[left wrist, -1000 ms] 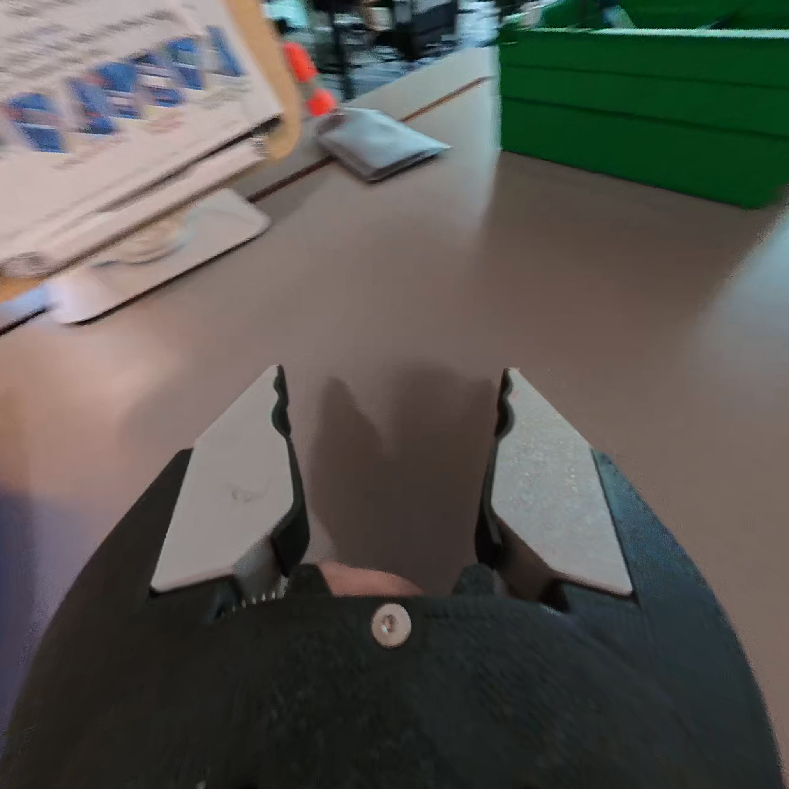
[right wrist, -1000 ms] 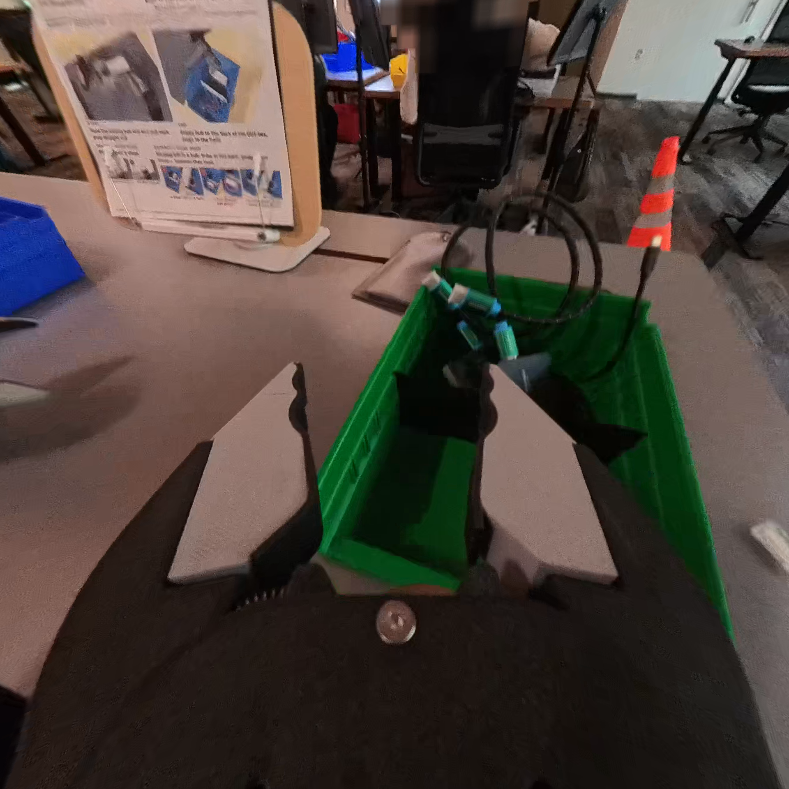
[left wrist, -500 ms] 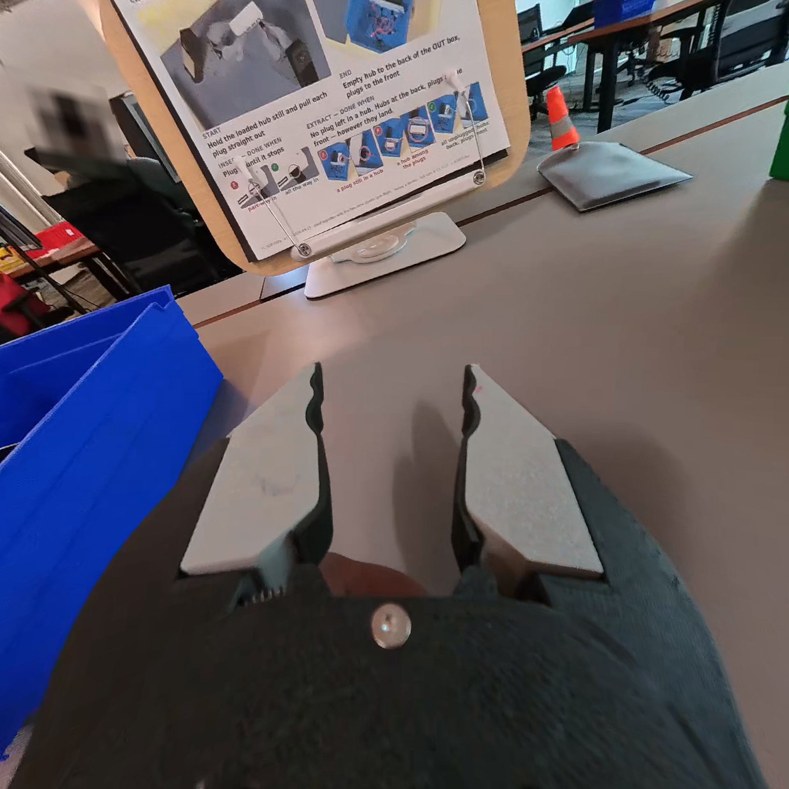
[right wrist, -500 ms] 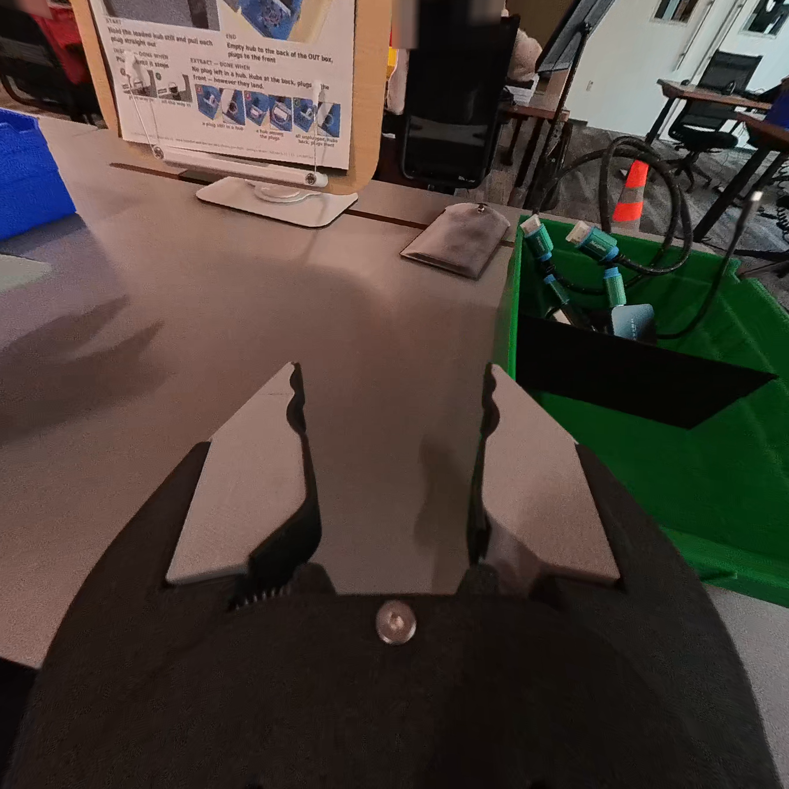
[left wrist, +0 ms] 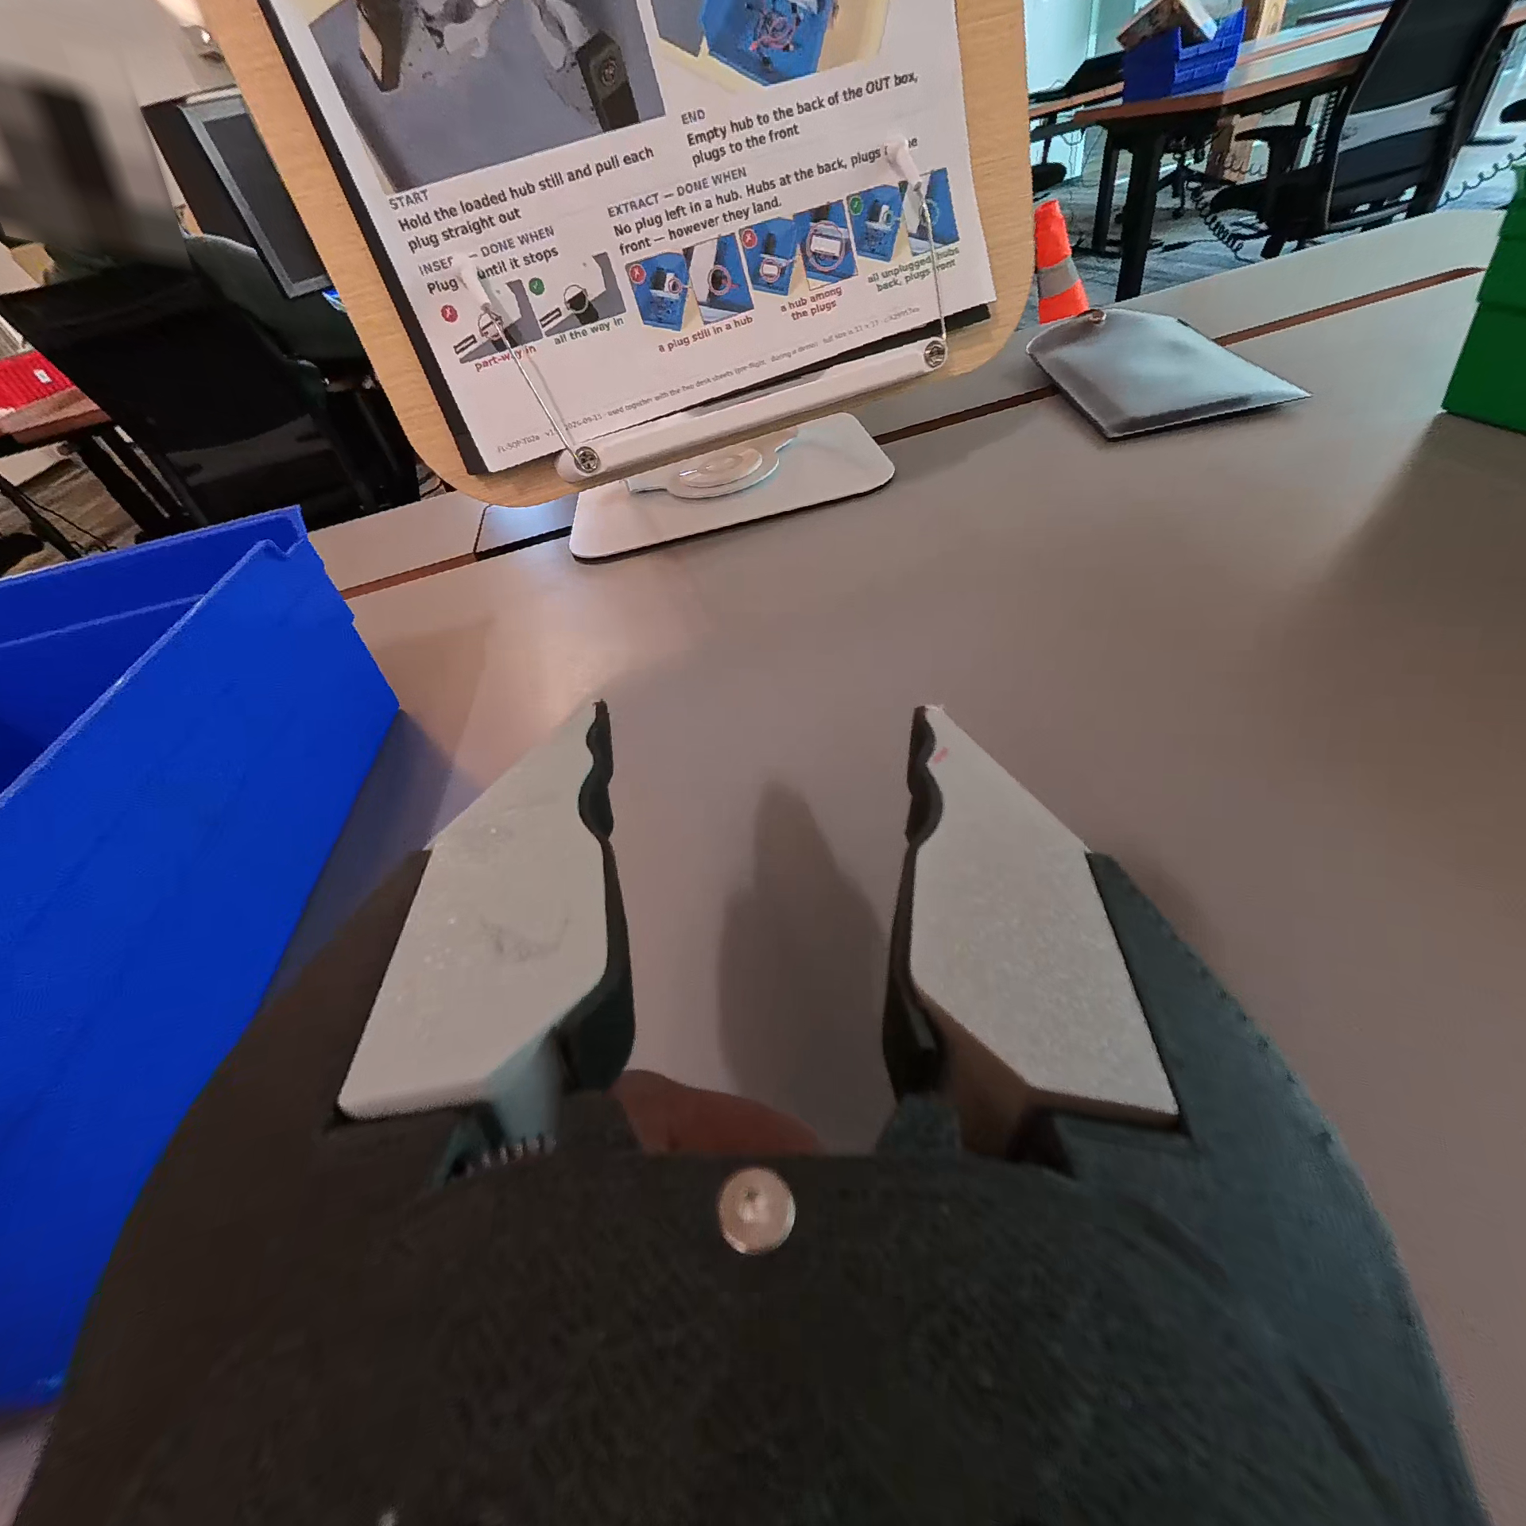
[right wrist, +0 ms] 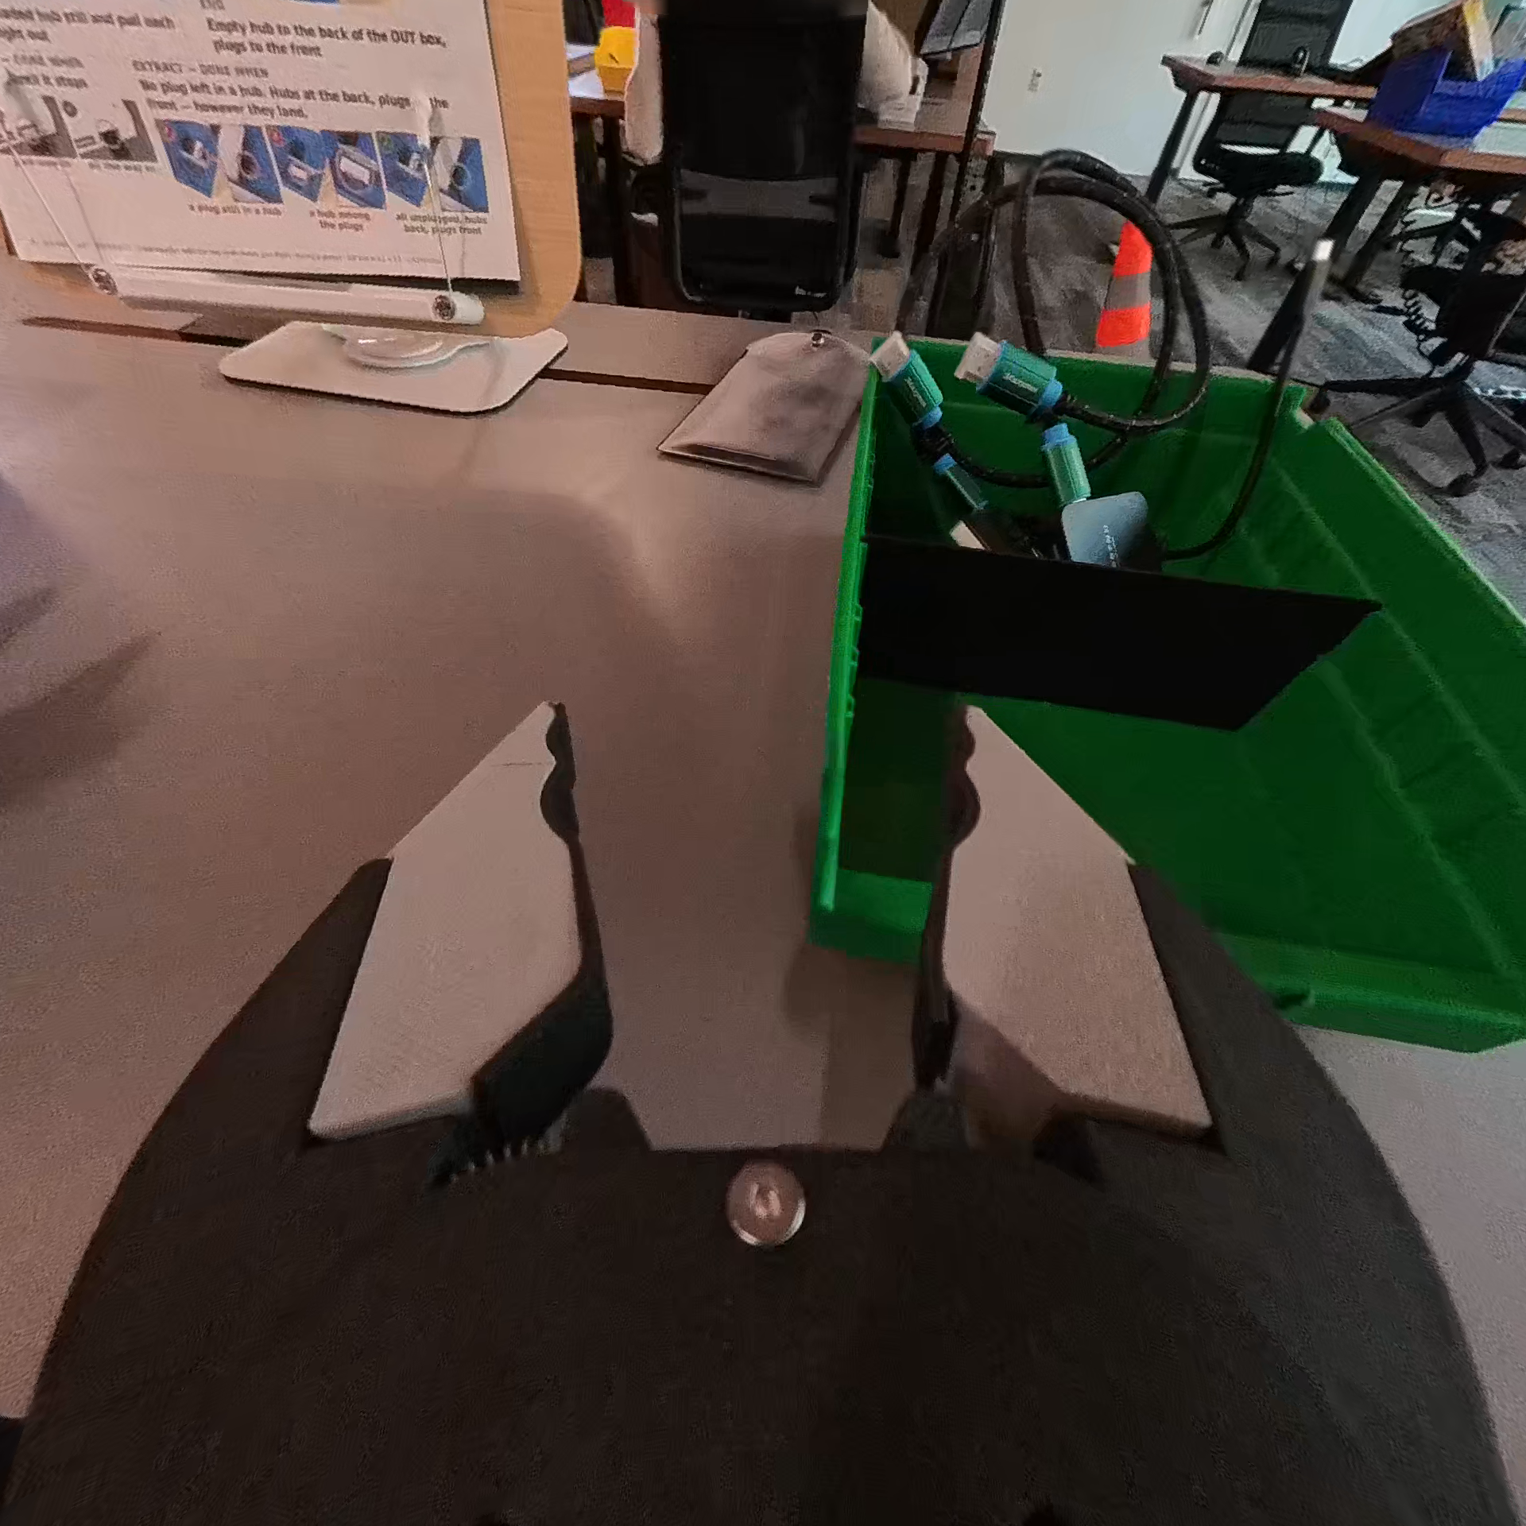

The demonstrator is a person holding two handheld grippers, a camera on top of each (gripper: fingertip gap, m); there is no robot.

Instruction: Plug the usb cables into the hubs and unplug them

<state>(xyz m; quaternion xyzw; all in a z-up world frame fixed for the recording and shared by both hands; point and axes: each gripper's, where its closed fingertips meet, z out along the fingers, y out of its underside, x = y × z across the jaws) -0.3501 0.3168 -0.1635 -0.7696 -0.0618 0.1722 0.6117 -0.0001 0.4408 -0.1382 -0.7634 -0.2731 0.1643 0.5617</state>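
Left tool [left wrist: 761,718]: jaws apart, nothing between them, hanging over bare surface [left wrist: 1156,661]. Nearest thing is the blue bin [left wrist: 165,826], just beside its left finger; not touching as far as I can tell.

Right tool [right wrist: 760,714]: jaws apart, empty. Its right finger overlaps the near left corner of the green bin [right wrist: 1404,826] in view; contact can't be confirmed.

Green bin is split by a black divider [right wrist: 1073,636]. Back compartment holds a dark grey hub [right wrist: 1106,528] and black cables [right wrist: 1156,330] with teal plugs [right wrist: 1003,380]. One plug looks seated at the hub, two stick up free, a fourth lies low; can't confirm any of them. Front compartment, what shows of it, looks empty.

Progress, judged only from layout: neither tool holds anything, cables and hub sit together behind the divider, blue bin's visible part shows nothing inside.

Around: instruction sheet on a wooden stand [left wrist: 661,248] with a white base at the back of the surface, grey pouch [left wrist: 1156,372] beside it, orange cone [right wrist: 1127,289] on the floor beyond.

Hidden or unclear:
- blue bin interior mostly cut off by frame edge
- hub ports behind the divider
- green bin's right side out of frame
- right view soft, small detail unreliable
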